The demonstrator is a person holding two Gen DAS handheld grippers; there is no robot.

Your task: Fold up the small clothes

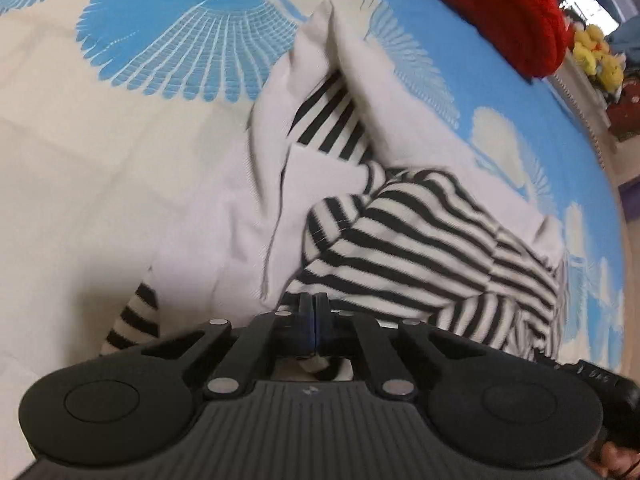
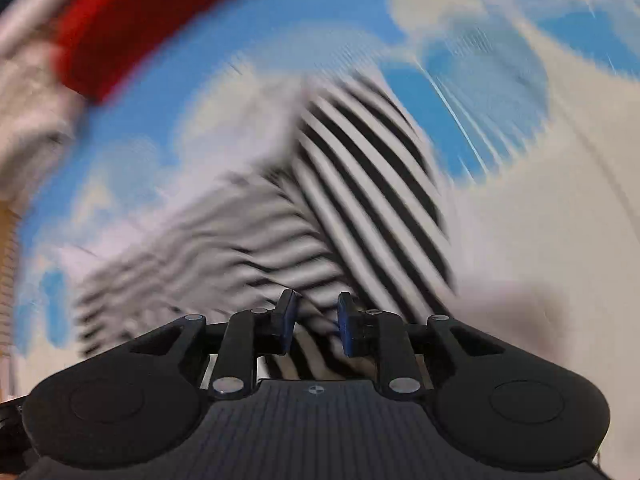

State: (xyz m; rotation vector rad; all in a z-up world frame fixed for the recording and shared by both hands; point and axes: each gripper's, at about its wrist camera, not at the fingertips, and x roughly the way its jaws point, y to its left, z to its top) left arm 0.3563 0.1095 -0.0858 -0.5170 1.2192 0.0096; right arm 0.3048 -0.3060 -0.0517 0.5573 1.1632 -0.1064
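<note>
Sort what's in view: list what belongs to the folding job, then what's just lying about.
Job:
- striped garment
- left gripper, shut
- right gripper, jaws apart over the stripes
- bedsheet, the work surface

Lying about:
- red cloth
- yellow plush toys

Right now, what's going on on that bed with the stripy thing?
A person is folding a small black-and-white striped garment on a blue-and-cream bedspread, one gripper per hand. The left gripper is shut at the garment's near edge. The right gripper stands open over striped cloth. The garment is still rumpled.
</note>
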